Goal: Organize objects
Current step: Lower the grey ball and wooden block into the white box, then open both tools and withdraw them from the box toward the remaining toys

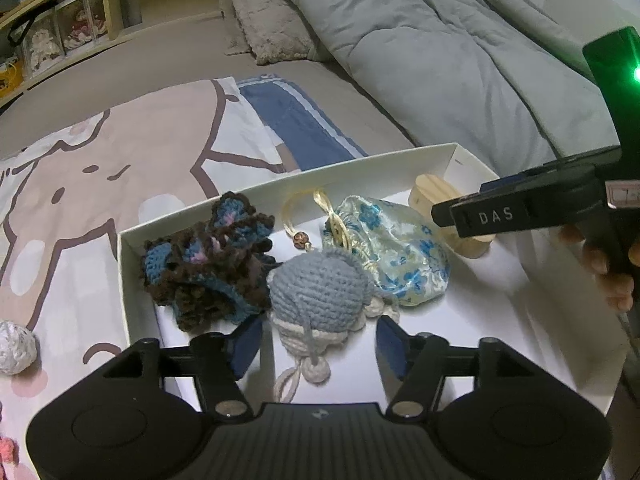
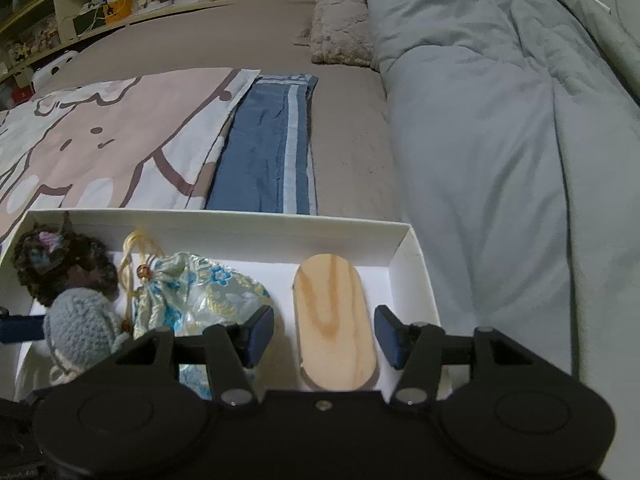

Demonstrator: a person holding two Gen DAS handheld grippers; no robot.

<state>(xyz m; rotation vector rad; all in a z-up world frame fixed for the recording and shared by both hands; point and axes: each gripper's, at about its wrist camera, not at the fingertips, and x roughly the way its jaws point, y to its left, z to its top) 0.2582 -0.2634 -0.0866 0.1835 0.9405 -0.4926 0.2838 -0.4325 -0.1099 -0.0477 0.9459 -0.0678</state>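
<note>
In the white box (image 1: 460,152) on the bed, the left claw (image 1: 318,344) straddles the grey crocheted toy (image 1: 316,292), pads clear. The right claw (image 2: 324,336) likewise brackets the wooden oval block (image 2: 334,320), untouched. Lift both straight up to avoid snagging the toy's cord (image 1: 288,384).

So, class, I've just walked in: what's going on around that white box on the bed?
A person is sorting small things into a white box with two handheld grippers. The left gripper, jaws open, straddles a grey crocheted toy lying by a dark crocheted piece and a floral pouch. The right gripper, also open, straddles a wooden oval block. Neither grips anything. A white yarn ball lies outside.
</note>
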